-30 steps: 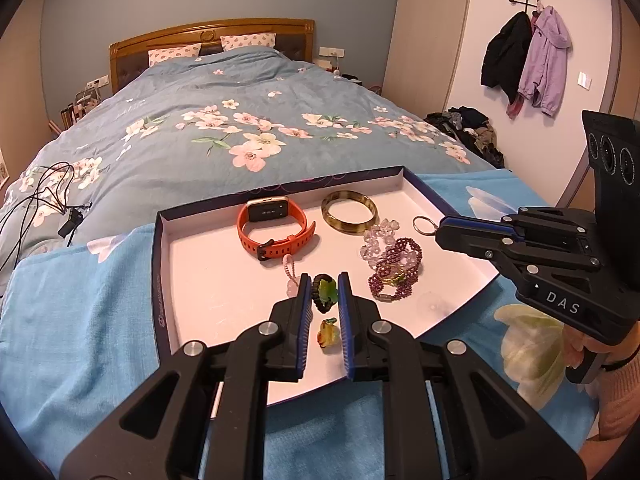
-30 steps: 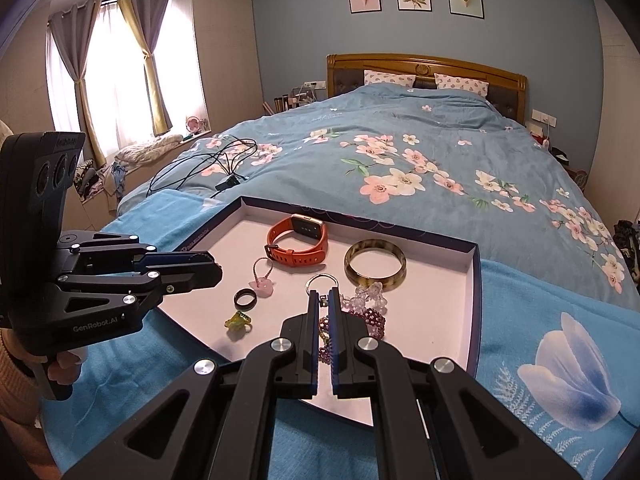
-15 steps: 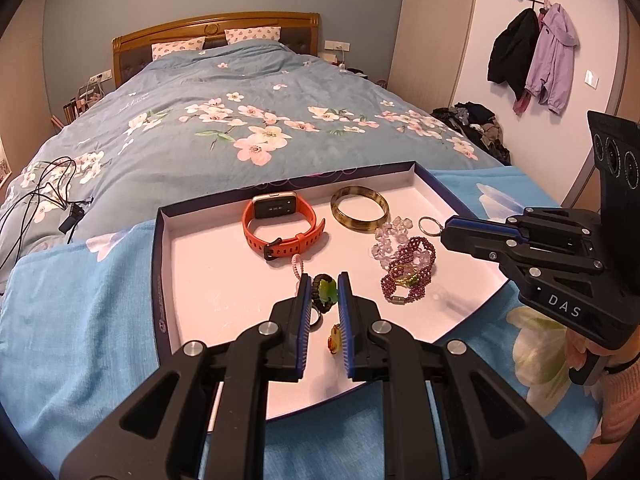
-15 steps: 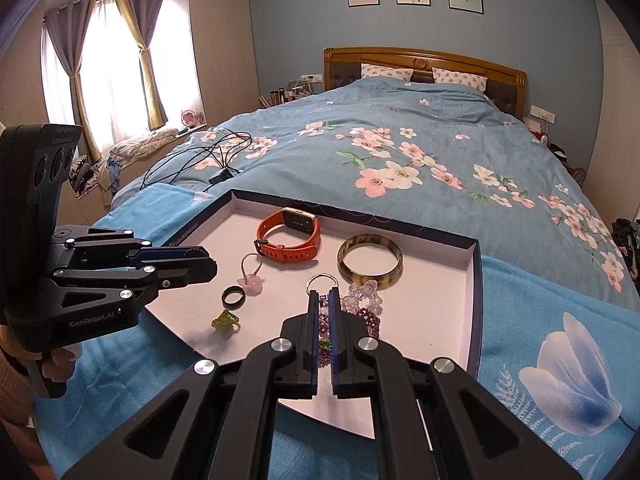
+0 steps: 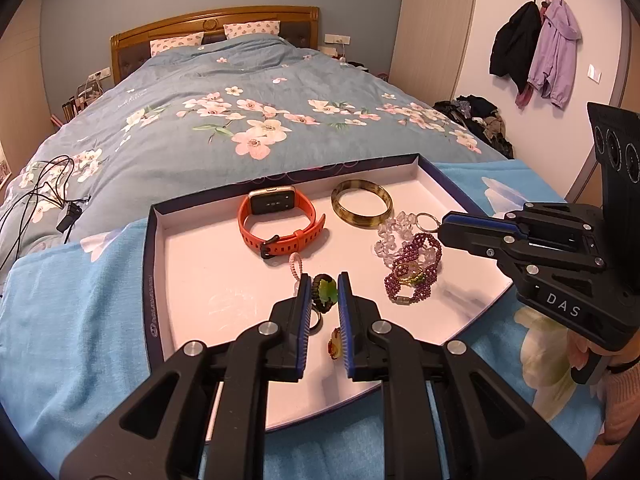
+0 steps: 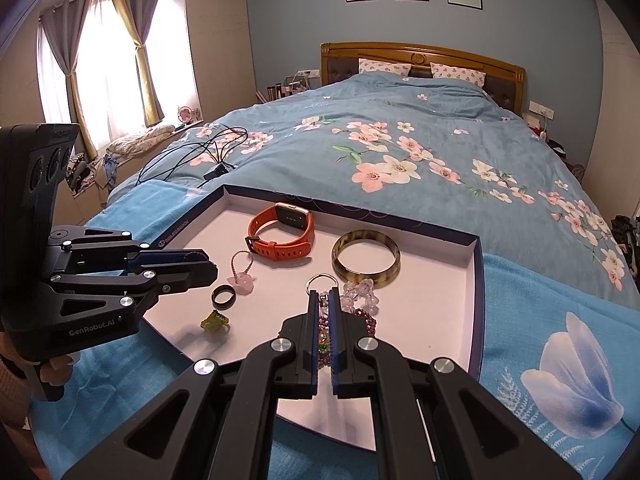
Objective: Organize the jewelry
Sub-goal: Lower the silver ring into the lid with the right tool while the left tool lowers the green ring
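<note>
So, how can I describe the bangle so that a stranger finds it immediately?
Look at the shallow white tray lying on the blue bed cover. Near its far edge, beside the orange watch, lies the bangle. It is the only large, rigid, plain hoop, brownish and mottled, without beads.

Bare white floor lying open across left half of tray (image 5: 192, 264), wide enough for tool to pass. Raised tray rim blocking low entry on all sides. Watch (image 5: 278, 220) and bangle (image 5: 362, 203) crowding far edge. Bead bracelets (image 5: 412, 264) filling right part, right tool (image 5: 444, 230) hovering just beside them. Rings (image 6: 218, 308) sitting near front rim, left tool (image 5: 323, 292) hanging over them. Cables (image 6: 208, 152) lying on bed, well apart from tray.
</note>
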The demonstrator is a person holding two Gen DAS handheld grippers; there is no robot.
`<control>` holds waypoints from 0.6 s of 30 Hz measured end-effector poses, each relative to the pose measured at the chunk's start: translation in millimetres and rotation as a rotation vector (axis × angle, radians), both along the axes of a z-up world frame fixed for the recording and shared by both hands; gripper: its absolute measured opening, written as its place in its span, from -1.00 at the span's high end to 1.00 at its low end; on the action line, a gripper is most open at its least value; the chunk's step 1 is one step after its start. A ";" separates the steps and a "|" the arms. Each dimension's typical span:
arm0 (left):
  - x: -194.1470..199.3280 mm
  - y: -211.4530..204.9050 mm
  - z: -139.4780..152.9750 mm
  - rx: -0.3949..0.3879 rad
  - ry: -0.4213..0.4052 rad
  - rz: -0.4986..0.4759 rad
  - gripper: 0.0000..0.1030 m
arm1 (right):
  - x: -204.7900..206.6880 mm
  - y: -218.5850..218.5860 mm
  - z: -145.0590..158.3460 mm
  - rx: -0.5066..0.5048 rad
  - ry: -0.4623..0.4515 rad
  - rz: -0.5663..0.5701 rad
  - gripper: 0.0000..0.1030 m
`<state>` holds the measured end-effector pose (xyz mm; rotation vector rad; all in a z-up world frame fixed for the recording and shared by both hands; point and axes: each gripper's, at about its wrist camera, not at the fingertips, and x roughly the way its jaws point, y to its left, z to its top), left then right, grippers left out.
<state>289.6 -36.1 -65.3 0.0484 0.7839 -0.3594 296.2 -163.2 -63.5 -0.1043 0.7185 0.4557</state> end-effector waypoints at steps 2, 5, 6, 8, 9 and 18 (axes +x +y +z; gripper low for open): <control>0.8 -0.4 -1.1 0.001 0.003 0.001 0.74 | 1.4 0.0 -1.0 -0.003 0.003 -0.001 0.94; 2.4 -1.7 -3.4 0.003 0.005 0.000 0.74 | 3.6 1.0 -2.5 -0.005 0.008 -0.003 0.94; 2.9 -1.6 -4.4 0.003 0.006 0.001 0.74 | 4.5 1.3 -2.6 -0.006 0.009 -0.003 0.94; 3.9 -1.4 -5.6 0.002 0.009 0.002 0.74 | 5.7 1.8 -2.7 -0.007 0.010 -0.002 0.94; 4.0 -1.0 -6.3 0.003 0.009 0.003 0.74 | 6.2 2.0 -2.9 -0.009 0.011 -0.002 0.94; 9.9 -0.4 -9.3 0.009 0.018 0.007 0.74 | 13.5 5.1 -8.3 -0.022 0.027 -0.007 0.94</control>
